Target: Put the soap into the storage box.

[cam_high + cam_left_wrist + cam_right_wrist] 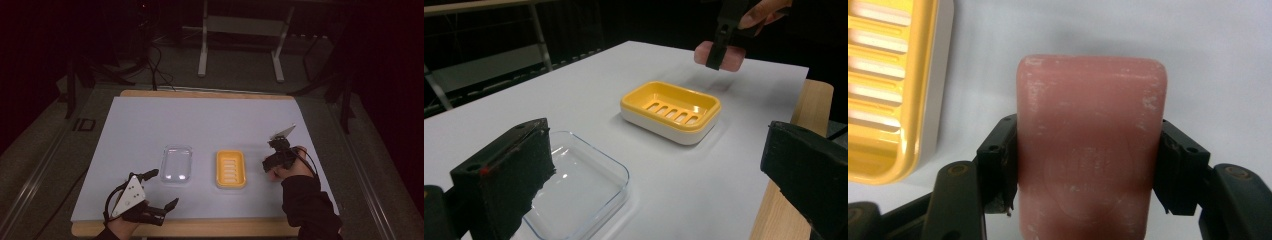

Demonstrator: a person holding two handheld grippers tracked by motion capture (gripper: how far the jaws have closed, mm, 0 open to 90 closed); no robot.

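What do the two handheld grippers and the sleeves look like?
Both grippers are black with two blocky jaws. The left gripper carries a grey three-cornered plate with small dark dots, and a black cable loops from it. The right gripper has a pale plate on top and a black cable too. The right sleeve is dark.

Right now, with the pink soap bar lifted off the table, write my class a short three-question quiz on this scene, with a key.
1. True or false: the right gripper has its jaws closed on the pink soap bar.
2. Which dish lies nearer the soap bar: A, the clear glass dish, or B, the yellow soap dish?
3. What do the jaws of the left gripper hold?

Key
1. True: a jaw presses each side of the bar.
2. B; the yellow dish lies just beside the bar.
3. Nothing; its jaws stand wide apart, near the glass dish.
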